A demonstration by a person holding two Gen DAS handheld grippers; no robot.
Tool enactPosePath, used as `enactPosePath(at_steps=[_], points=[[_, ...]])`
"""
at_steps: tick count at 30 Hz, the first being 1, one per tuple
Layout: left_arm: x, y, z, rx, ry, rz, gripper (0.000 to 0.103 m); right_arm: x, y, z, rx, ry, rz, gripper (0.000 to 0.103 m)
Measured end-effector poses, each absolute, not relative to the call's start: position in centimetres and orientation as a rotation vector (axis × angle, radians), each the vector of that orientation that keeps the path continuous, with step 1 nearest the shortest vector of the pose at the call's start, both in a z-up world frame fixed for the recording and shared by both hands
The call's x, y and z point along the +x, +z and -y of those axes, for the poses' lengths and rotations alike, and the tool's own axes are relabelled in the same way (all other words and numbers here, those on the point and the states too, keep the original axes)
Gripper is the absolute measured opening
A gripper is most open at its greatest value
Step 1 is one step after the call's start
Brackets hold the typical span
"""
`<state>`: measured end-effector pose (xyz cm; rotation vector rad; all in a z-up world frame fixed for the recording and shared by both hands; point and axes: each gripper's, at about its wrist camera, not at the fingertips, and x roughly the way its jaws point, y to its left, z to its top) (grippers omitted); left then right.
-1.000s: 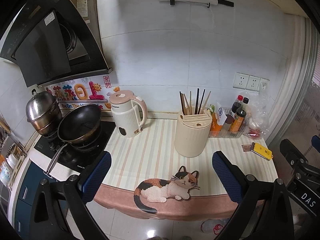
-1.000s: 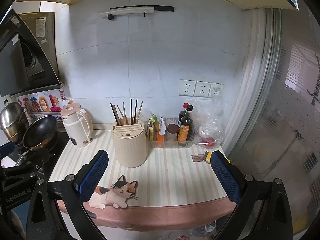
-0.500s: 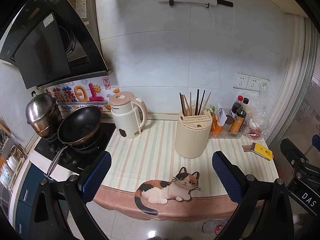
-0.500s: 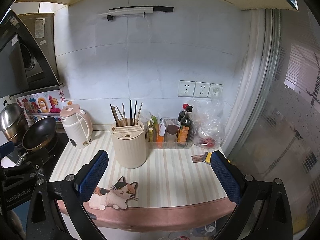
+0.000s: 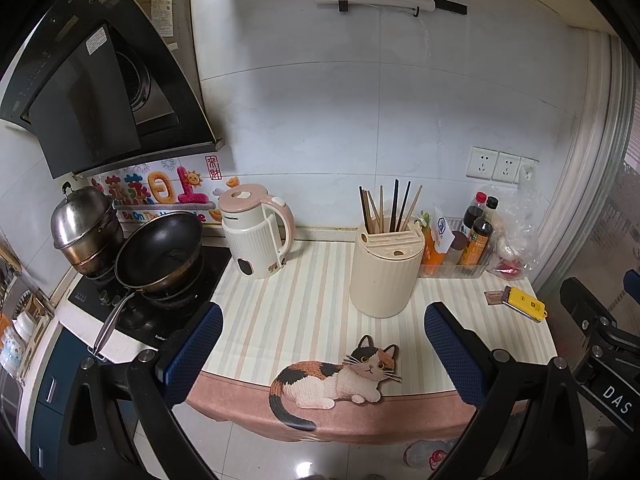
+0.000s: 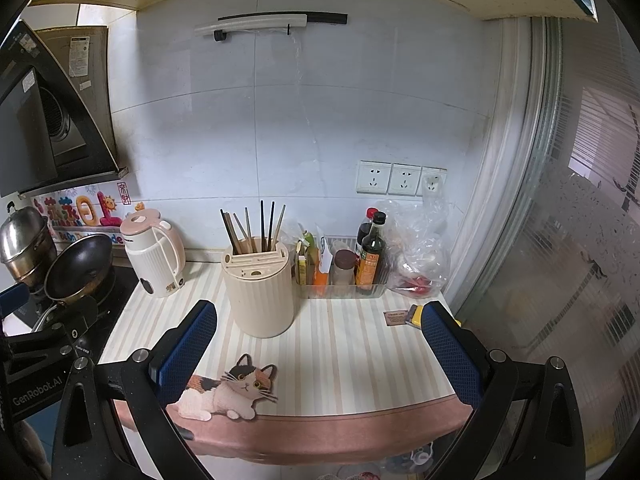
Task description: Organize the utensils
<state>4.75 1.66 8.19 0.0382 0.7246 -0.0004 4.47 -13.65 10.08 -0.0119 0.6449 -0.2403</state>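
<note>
Both grippers hang in front of the counter edge, off the surface, and neither one has anything in it. The left gripper (image 5: 322, 350) has its blue-padded fingers (image 5: 192, 350) spread wide apart, and the right gripper (image 6: 320, 350) is the same deal, tongs wide apart with nothing between the pads.

The thing that matters here is the cream ribbed cylindrical utensil holder (image 5: 386, 268), standing upright around the middle of the striped beige counter mat (image 5: 296, 304). A bunch of chopsticks (image 5: 390, 210), some dark and some light wood, stick up out of the back slot of its slotted lid, fanned out a bit. From the right wrist view the same holder (image 6: 260, 288) sits just left of a clear plastic tray of sauce bottles (image 6: 344, 264) against the wall.

To the holder's left there's a cream and pink electric kettle (image 5: 258, 234), and further left a black frying pan (image 5: 160, 250) on the stove with a steel lidded pot (image 5: 86, 226) behind it. A calico cat picture (image 5: 340, 380) sits on the front edge of the mat. Over on the right side of the counter lies a small yellow flat gadget (image 5: 524, 304), well apart from the holder, with a crinkly clear plastic bag (image 6: 416, 248) back near the wall.
</note>
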Motion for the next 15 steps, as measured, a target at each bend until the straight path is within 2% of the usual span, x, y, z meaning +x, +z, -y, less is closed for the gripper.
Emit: enactPosePath(at_steps=[15], points=[[5.29,8.36,-1.56,0.040,-0.011,-0.725,0.103,4.67,10.18,13.67,-0.008,-0.243,-0.643,0.103]])
